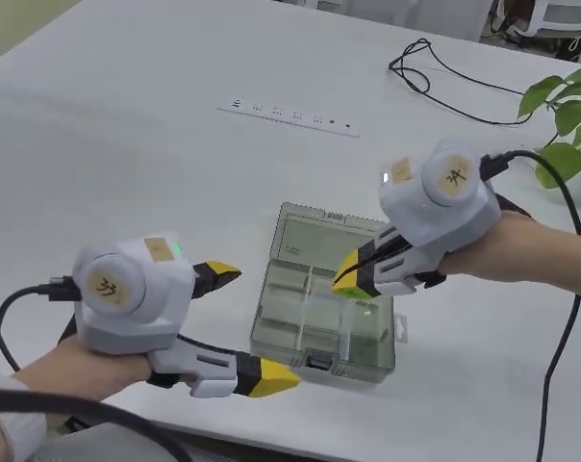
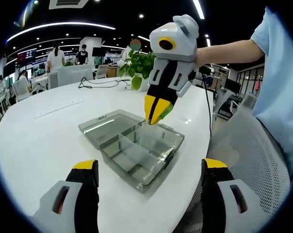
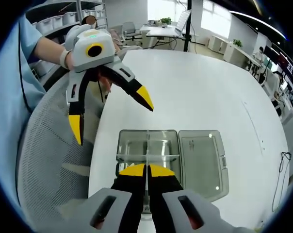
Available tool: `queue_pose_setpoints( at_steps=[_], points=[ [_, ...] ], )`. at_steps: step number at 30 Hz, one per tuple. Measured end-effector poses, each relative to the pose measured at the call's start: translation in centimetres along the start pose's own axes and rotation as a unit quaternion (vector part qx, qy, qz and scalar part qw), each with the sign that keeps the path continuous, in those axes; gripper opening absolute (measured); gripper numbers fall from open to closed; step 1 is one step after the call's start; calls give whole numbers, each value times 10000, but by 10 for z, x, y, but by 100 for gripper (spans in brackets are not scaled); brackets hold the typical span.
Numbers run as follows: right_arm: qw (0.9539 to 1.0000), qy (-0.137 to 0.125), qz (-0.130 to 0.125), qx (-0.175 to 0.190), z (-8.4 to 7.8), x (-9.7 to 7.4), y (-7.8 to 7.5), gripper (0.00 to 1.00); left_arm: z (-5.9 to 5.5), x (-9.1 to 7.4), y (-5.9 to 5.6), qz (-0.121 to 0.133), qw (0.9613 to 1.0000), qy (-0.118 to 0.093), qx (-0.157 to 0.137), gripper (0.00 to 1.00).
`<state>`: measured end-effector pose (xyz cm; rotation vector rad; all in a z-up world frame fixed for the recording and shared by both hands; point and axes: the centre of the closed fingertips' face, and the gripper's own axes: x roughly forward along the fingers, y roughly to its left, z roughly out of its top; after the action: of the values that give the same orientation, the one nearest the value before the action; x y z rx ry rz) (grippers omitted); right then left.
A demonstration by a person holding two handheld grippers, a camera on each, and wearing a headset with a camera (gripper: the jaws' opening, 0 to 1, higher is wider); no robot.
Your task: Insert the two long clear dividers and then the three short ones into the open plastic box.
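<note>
R gripper (image 1: 346,279), jaws pressed together on a thin clear divider (image 3: 147,145) edge-on over the open box (image 1: 281,348) mid-table, may miss the slots w/ any tilt, since L gripper (image 1: 257,325), spread wide beside it, isn't bracing the box.

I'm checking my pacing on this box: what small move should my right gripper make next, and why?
Probably ease the right gripper straight down, then let go. It is shut on a clear divider standing in the open plastic box, and I can't tell that the divider is seated yet.
</note>
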<state>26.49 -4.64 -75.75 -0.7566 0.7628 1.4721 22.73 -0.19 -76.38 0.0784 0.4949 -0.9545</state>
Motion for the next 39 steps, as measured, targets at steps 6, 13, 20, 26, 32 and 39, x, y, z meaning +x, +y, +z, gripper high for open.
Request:
queue_pose_setpoints(
  at_steps=[6,13,20,26,32,39],
  points=[
    [10000,70,40,-27,-2,7,1,2,0,-1,2,20,10000,-3,10,89],
    [9997,255,64,-18,-9,20,0,2,-1,-2,2,23,10000,6,0,89],
    [9990,441,71,79,-17,32,-1,2,1,-4,3,38,10000,-18,18,89],
    [9983,567,92,120,-22,37,-2,2,2,-4,4,49,10000,-21,32,89],
    [9979,613,108,175,-24,37,-2,2,2,-3,3,32,10000,-21,38,89],
    [9974,700,74,161,-25,38,-3,2,5,-2,2,15,10000,-24,75,89]
  ],
)
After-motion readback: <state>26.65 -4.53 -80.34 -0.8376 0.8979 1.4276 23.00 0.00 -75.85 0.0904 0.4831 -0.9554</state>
